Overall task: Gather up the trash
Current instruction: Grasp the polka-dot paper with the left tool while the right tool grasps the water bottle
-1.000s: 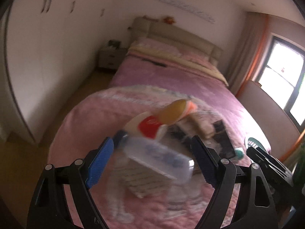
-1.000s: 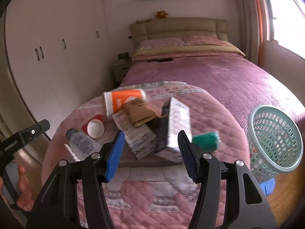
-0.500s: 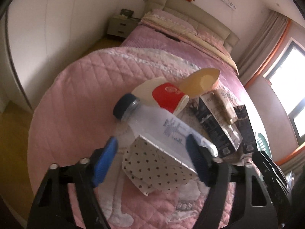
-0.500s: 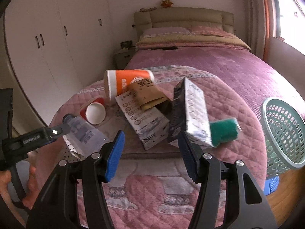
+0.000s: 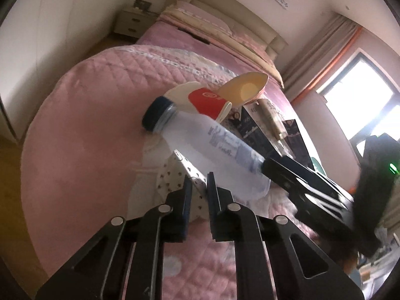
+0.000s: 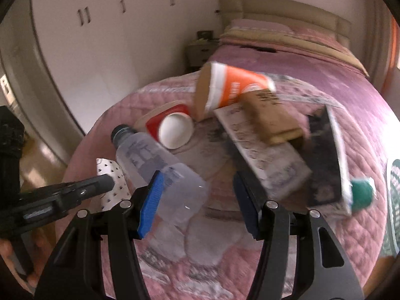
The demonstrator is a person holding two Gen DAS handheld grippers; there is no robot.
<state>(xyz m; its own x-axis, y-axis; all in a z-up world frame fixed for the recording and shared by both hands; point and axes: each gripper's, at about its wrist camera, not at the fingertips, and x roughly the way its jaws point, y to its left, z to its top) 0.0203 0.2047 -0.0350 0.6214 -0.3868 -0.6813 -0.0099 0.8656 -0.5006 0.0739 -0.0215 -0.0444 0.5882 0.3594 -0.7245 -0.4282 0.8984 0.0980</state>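
Note:
Trash lies on a pink quilt at the foot of the bed. My left gripper (image 5: pixel 198 187) is shut on the edge of a white wrapper with small black hearts (image 5: pixel 172 175); the wrapper also shows in the right wrist view (image 6: pixel 111 175). A clear plastic bottle with a dark cap (image 5: pixel 210 147) lies across the wrapper. My right gripper (image 6: pixel 197 197) is open around the bottle's base (image 6: pixel 160 167); its left finger (image 5: pixel 295 175) touches the bottle's side. A red cup (image 6: pixel 172 127), an orange cup (image 6: pixel 232 87), a brown packet (image 6: pixel 272 117) and boxes (image 6: pixel 265 157) lie behind.
A green mesh basket (image 6: pixel 393 187) sits at the right edge beside the bed. A green sponge (image 6: pixel 361 193) lies by a dark box (image 6: pixel 327 157). White wardrobes (image 6: pixel 100 37) stand left, a nightstand (image 5: pixel 130 23) and the headboard (image 6: pixel 280 7) farther back.
My left gripper has come down and closed on the heart-patterned wrapper. My right gripper has moved left from the boxes to the bottle's base.

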